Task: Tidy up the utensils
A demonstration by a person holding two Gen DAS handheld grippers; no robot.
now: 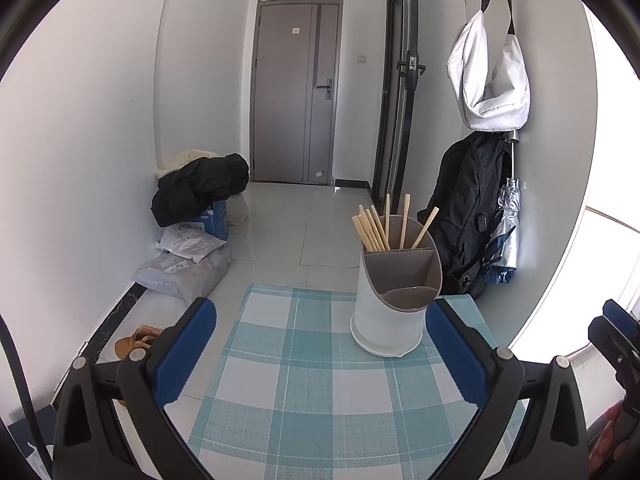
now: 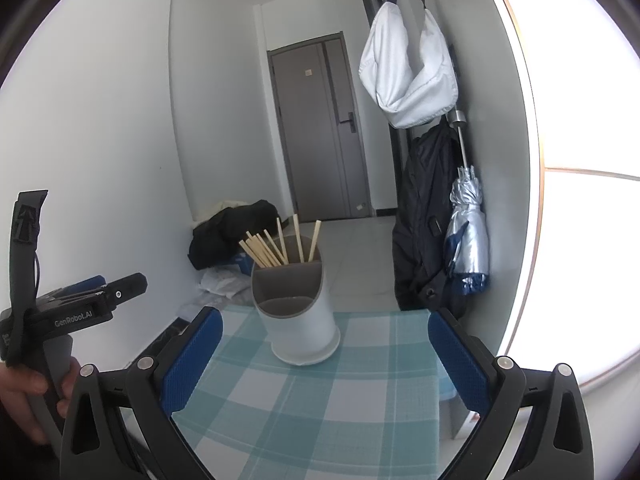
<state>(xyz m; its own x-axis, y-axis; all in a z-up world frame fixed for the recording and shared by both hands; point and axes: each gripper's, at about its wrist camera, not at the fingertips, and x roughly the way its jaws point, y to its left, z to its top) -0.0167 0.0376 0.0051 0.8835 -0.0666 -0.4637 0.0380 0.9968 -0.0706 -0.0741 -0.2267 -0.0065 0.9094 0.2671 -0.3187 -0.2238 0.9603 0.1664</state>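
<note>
Chopsticks (image 1: 378, 226), wooden, all bunched in the rear compartment of the white utensil holder (image 1: 390, 312), right of centre on the checked cloth (image 1: 296, 380); front compartments empty. Step judged finished or between items (no loose utensil visible), so next move calls for locating one. Left gripper (image 1: 320, 344) and right gripper (image 2: 324, 352): both low in frame, level, spread wide, holding nothing.

surface: small table, teal-white checked cloth (image 1: 304, 392) (image 2: 320, 400) covering it
on cloth: white-grey utensil holder (image 1: 394, 312) (image 2: 298, 320), upright
holder position: cloth's far edge
holder contents: wooden chopsticks (image 1: 378, 228) (image 2: 276, 248), rear compartment
</note>
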